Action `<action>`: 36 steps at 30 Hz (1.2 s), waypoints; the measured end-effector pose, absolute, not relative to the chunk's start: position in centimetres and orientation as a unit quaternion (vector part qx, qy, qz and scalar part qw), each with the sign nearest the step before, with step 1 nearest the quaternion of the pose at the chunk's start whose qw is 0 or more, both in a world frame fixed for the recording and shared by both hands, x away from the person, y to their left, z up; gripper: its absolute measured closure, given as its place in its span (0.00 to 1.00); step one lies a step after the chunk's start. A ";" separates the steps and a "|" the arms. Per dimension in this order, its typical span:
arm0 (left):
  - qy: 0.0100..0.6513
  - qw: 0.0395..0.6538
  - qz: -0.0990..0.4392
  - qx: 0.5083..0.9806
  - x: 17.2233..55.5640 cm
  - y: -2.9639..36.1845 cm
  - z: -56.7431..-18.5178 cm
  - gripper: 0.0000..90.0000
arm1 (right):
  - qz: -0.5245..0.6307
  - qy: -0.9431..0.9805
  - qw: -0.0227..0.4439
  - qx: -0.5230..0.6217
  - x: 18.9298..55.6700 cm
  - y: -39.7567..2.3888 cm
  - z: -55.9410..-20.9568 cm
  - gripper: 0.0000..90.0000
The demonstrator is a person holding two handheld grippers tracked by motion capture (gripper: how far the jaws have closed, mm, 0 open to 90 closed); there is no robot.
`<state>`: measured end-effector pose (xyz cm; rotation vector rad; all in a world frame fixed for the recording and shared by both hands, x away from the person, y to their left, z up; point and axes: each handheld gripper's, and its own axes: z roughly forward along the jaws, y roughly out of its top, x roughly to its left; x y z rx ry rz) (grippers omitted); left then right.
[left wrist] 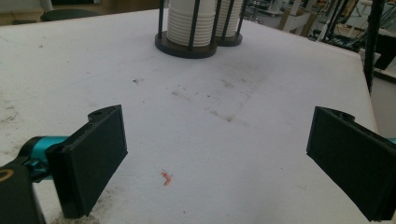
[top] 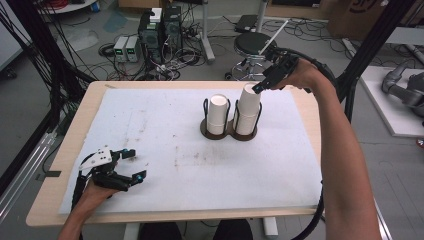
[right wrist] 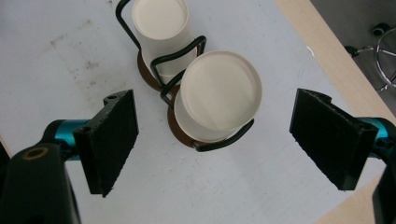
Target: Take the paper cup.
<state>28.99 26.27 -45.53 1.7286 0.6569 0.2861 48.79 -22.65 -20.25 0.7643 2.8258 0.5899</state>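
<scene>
left tongs (top: 134, 164) released | right tongs (top: 264, 85) released above cup stack (right wrist: 217, 95) | holder base (right wrist: 180, 133) part-hidden

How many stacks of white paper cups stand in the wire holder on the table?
2. The left stack stands in the left ring of the wire holder; the taller right stack stands in the right ring, under the right gripper.

Two stacks of white paper cups stand upside down in a dark twin wire holder (top: 229, 131) near the tabletop's far edge, right of its middle. The right stack (top: 248, 112) rises higher than the left stack (top: 217, 114).
</scene>
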 end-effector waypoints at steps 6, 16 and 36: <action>0.279 0.590 0.127 0.747 29.0 26.2 -45.5 0.05 | 0.176 0.948 0.070 0.255 50.0 -21.9 -21.0 0.18; 0.281 0.590 0.126 0.746 29.0 26.2 -45.5 0.05 | 0.158 0.950 0.053 0.263 51.1 -21.0 -22.9 0.18; 0.280 0.589 0.126 0.747 29.0 26.1 -45.5 0.05 | 0.151 0.949 0.042 0.273 51.3 -20.8 -24.6 0.38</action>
